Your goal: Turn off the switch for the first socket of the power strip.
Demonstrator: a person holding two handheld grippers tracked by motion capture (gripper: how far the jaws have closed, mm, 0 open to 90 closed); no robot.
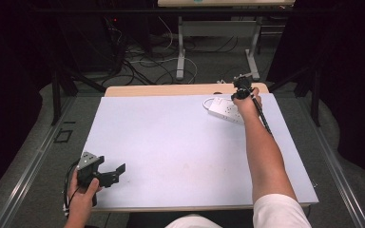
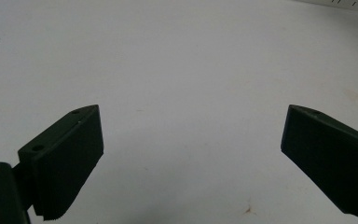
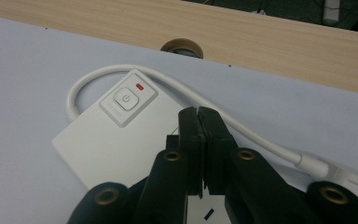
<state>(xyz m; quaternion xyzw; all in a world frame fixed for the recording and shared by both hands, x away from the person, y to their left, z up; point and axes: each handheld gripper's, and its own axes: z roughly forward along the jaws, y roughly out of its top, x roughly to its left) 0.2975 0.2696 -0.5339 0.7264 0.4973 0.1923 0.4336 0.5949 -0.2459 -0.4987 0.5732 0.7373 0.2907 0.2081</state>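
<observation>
A white power strip (image 1: 225, 110) lies at the far right of the white mat (image 1: 171, 142). In the right gripper view the power strip (image 3: 121, 135) shows a square power button (image 3: 127, 99) and a small red light (image 3: 140, 86), and its white cable (image 3: 242, 126) loops around the end. My right gripper (image 1: 241, 90) hovers over the strip; its jaws (image 3: 199, 112) are pressed together with nothing between them. My left gripper (image 1: 110, 166) rests near the front left corner of the mat, open. Its jaws (image 2: 191, 140) stand wide apart over bare mat.
The wooden table edge (image 1: 171, 89) runs behind the mat, with a round cable hole (image 3: 182, 46) just beyond the strip. Cables and a desk frame (image 1: 183, 52) are on the floor past the table.
</observation>
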